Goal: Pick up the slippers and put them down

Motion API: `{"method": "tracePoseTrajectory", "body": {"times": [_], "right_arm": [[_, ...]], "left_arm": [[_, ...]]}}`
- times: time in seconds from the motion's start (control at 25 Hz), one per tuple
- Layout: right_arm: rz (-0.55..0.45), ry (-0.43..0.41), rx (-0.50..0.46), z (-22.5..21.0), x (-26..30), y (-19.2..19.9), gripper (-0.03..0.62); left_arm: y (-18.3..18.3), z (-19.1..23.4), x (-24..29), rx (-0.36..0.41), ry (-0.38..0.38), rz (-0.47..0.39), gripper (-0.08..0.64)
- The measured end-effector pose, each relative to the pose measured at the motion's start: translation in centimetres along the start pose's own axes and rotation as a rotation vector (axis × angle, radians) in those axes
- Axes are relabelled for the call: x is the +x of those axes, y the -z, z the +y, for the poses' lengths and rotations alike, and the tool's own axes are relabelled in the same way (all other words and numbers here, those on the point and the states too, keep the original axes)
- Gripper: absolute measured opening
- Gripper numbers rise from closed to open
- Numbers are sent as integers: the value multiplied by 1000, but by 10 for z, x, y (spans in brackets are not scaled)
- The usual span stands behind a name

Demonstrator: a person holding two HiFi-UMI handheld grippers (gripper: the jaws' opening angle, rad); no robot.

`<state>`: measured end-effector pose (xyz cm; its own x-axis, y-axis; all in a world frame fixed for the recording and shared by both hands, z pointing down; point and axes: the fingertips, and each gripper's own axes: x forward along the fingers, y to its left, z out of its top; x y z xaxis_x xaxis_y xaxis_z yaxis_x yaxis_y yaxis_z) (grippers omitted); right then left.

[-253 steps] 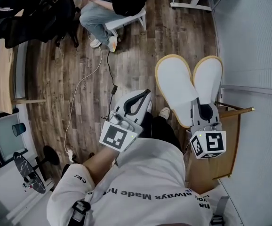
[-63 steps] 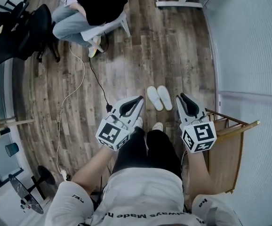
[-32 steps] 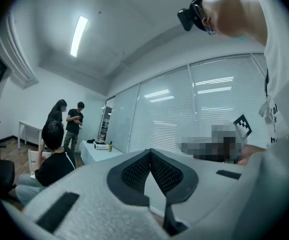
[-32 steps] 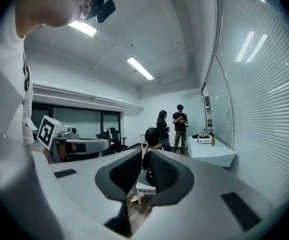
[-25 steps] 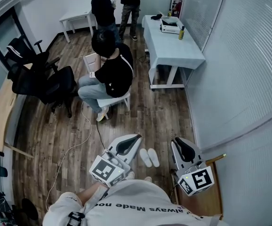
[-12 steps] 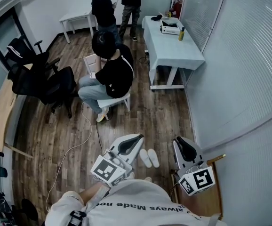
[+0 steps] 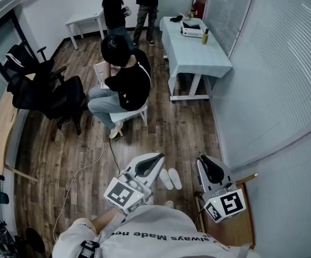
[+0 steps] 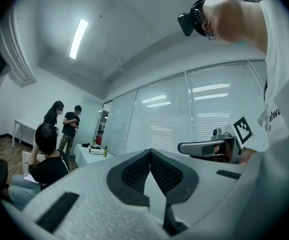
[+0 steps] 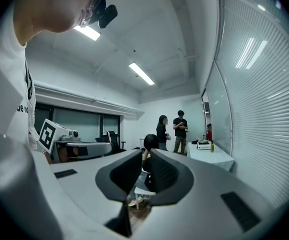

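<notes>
Right tool (image 7: 203, 160) high above floor slippers (image 7: 170, 179)

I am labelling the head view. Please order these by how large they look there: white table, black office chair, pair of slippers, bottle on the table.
1. white table and black office chair: about alike, so not ranked.
2. pair of slippers.
3. bottle, the smallest.

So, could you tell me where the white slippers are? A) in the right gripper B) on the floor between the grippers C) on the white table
B: the slippers lie on the wood floor between the left gripper and the right gripper.
</notes>
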<state>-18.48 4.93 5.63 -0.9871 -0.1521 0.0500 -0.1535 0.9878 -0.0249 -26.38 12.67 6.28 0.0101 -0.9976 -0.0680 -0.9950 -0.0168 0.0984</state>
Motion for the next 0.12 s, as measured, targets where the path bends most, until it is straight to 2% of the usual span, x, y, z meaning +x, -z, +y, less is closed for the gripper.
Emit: {"method": "tracePoseTrajectory", "body": {"times": [0.12], "right_arm": [[2,-1,-7,0,1,-2,52]], "left_arm": [[0,1,0,-5,-2,0,11]]}}
